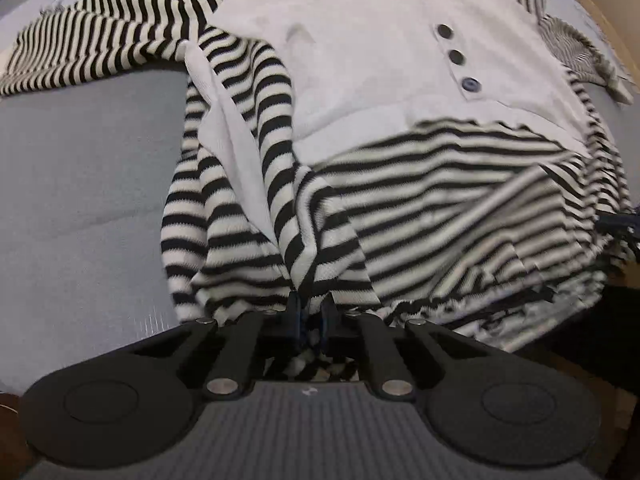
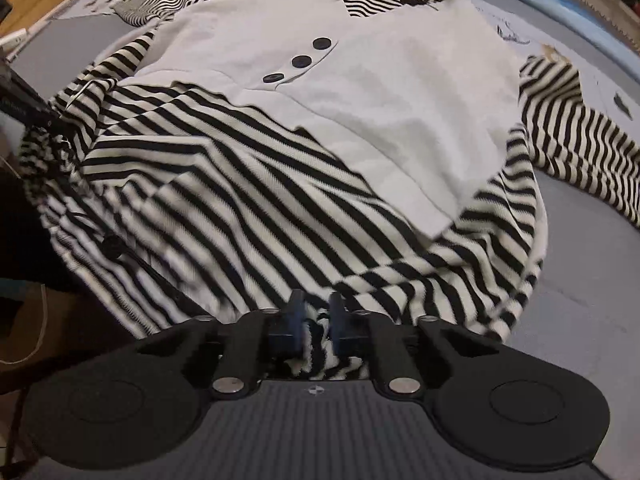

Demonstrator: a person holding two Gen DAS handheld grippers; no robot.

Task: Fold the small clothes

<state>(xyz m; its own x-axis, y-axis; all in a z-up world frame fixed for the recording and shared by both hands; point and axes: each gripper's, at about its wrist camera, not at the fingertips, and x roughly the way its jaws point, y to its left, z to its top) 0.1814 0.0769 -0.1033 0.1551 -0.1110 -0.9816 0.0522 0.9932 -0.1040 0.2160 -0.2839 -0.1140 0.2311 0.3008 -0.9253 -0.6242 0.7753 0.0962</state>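
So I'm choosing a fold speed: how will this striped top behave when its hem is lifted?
Probably floppy: the striped top already drapes in soft folds from the left gripper and right gripper. Its long sleeve would likely trail behind. The knit looks grippy rather than slippery, so it should hold in the pinch.

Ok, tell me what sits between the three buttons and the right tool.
In the right wrist view, striped fabric of the garment fills the stretch from the buttons down to the right tool, which pinches its hem.
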